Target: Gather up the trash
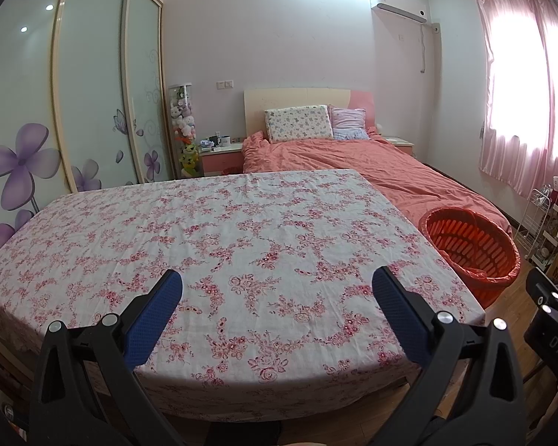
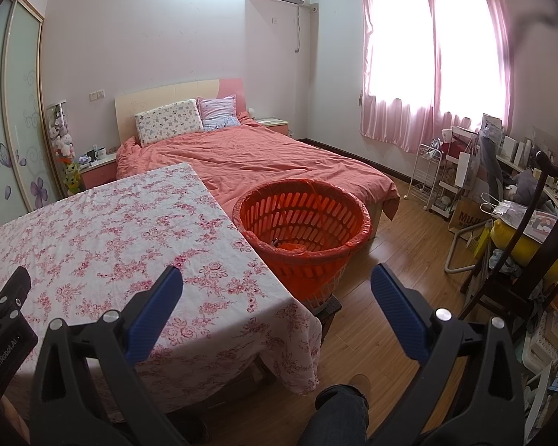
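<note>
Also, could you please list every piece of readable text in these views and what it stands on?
"DAS": black body of the right tongs.
"GenRobot.AI": black body of the left tongs.
"MUJ", cut off: brown cardboard box on the floor.
Air conditioner marking: too small to read.

From the left wrist we look across the floral-clothed table (image 1: pixel 241 245) toward the salmon-covered bed (image 1: pixel 372 171); our right view faces further right, sharing the orange slatted plastic basket (image 2: pixel 305 223).

Bare tablecloth (image 1: pixel 241 230); basket (image 2: pixel 303 230) beside
</note>
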